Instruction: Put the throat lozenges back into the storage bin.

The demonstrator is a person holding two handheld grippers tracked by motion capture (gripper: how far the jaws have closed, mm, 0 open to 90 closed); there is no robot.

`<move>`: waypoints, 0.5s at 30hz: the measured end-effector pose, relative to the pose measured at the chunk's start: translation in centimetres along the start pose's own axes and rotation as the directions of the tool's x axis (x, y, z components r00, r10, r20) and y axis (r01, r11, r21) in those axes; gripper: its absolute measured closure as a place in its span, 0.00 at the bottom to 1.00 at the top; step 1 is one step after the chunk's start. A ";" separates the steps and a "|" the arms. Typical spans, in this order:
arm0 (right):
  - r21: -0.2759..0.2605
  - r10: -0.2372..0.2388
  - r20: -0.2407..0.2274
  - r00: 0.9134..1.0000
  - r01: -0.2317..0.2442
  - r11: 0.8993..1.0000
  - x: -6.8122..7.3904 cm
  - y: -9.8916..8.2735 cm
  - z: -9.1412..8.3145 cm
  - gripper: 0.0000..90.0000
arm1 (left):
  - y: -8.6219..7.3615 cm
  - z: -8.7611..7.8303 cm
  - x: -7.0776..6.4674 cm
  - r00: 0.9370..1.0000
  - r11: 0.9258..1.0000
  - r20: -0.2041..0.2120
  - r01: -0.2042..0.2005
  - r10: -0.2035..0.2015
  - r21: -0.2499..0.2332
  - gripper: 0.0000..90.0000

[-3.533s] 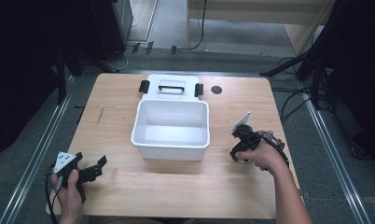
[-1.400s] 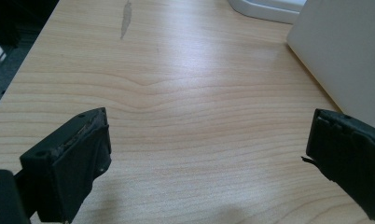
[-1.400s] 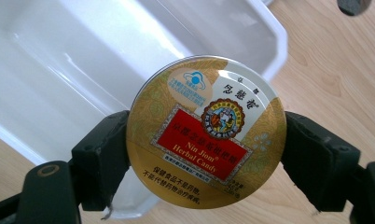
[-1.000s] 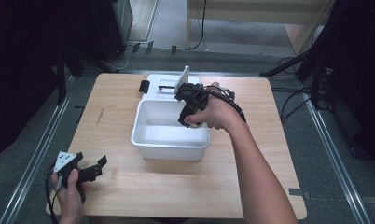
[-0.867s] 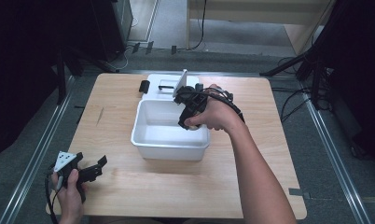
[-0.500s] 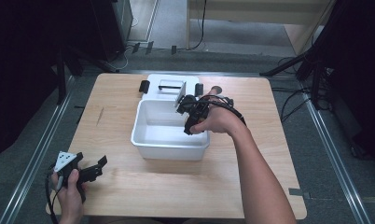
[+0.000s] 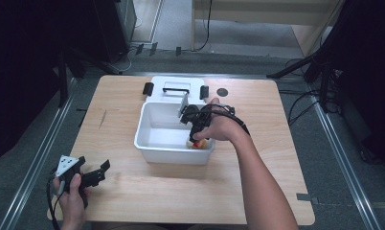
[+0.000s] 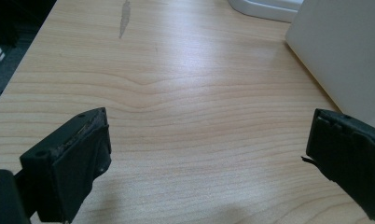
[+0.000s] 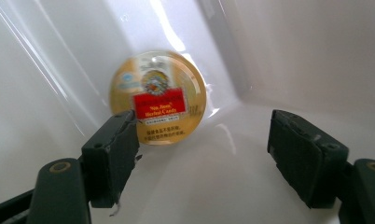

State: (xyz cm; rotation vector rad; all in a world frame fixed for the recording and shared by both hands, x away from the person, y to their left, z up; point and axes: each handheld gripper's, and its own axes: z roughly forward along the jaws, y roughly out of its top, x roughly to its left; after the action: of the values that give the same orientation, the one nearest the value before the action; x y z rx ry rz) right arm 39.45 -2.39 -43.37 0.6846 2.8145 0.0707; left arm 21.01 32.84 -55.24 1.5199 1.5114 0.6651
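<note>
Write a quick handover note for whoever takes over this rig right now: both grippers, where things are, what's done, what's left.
Right gripper: open, reaching down into the white tub, fingers apart and holding nothing.
Left gripper: open, holding nothing, low over the table near its front left corner.
Round candy tin: inside the tub, in a corner, leaning on the wall, just beyond the right gripper and free of it.
Tub lid: on the table behind the tub.
Done: tin looks to be in the tub.
Left: probably withdraw the right gripper; lid is not on yet.

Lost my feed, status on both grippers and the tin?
Left gripper open, idle on wooden table. Right gripper open inside white plastic bin. Round yellow candy tin loose in bin corner. Nothing blocking.
</note>
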 end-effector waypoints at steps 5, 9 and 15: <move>-0.016 0.016 -0.003 1.000 -0.016 1.000 -0.1 -0.2 -0.2 0.26 | 0.0 0.0 0.0 1.000 1.000 0.000 -0.001 0.001 0.000 0.00; -0.046 0.055 -0.004 0.998 -0.055 0.997 -0.3 -0.5 -0.7 0.22 | 0.0 0.0 0.0 1.000 1.000 -0.001 -0.002 0.002 0.000 0.00; -0.137 0.097 -0.031 0.995 -0.100 0.986 -0.7 -0.9 -2.8 0.12 | 0.0 0.0 0.0 1.000 1.000 -0.001 -0.002 0.002 -0.001 0.00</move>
State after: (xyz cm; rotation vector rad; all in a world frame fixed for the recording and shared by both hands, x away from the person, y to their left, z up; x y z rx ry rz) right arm 38.94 -3.51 -40.63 0.7948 2.7648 0.2904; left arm 21.01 32.80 -55.24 1.5210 1.5106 0.6679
